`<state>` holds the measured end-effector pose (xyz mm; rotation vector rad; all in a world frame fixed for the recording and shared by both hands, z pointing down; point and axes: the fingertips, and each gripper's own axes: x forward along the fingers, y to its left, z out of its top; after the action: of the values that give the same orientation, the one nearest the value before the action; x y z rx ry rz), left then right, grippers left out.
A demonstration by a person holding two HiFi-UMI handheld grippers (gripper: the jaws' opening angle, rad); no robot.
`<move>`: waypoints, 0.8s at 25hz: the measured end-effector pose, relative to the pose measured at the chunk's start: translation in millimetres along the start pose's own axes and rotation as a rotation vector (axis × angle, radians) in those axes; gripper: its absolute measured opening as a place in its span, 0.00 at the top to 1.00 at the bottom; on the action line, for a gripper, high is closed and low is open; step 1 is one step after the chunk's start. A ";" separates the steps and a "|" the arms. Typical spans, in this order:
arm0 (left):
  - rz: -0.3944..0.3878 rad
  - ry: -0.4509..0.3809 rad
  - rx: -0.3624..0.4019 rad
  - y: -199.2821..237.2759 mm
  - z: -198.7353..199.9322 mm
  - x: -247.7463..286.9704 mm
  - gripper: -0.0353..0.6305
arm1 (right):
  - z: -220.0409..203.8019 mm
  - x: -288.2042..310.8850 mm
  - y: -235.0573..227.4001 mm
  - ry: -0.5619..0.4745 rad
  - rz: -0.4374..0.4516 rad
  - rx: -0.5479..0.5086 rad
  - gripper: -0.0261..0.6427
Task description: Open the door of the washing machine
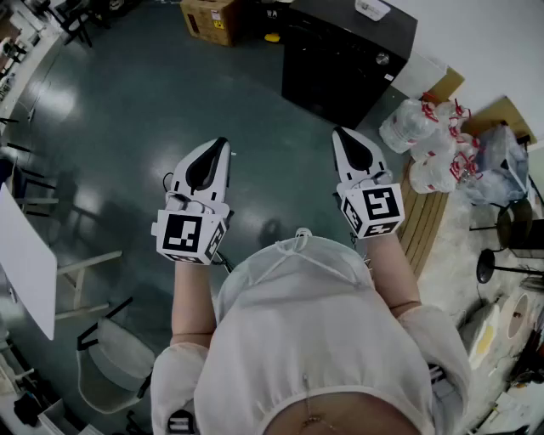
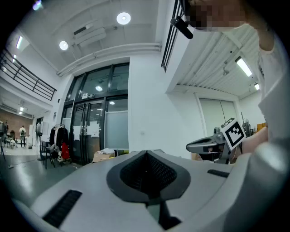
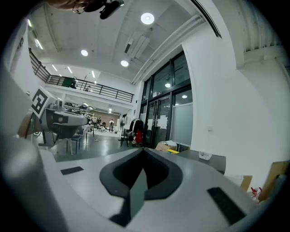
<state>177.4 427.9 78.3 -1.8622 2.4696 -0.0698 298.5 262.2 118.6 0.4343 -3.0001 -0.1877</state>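
Observation:
A dark, boxy machine (image 1: 340,59) stands on the floor ahead and to the right, with a round knob near its top edge; I cannot make out its door. Its grey top (image 3: 206,159), with a small white object on it, lies just past my right gripper in the right gripper view. My left gripper (image 1: 223,144) and right gripper (image 1: 340,132) are held level side by side in front of the person's body, well short of the machine. Both are shut with nothing between the jaws. The left gripper view also catches the right gripper (image 2: 210,146) at its right side.
A cardboard box (image 1: 210,19) sits on the floor left of the machine. Bundled water bottles (image 1: 425,144) and wooden boards (image 1: 429,217) lie to the right. A white table (image 1: 25,255) and a chair (image 1: 115,357) are at the left. Glass doors (image 2: 90,131) stand beyond.

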 end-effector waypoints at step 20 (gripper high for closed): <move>0.065 0.038 -0.009 32.7 -33.4 -25.3 0.91 | -18.8 31.7 37.2 -0.029 0.071 0.032 0.47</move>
<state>150.8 461.5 109.8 -1.7993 2.5575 -0.0932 260.3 286.4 144.9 0.3306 -3.0450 -0.1420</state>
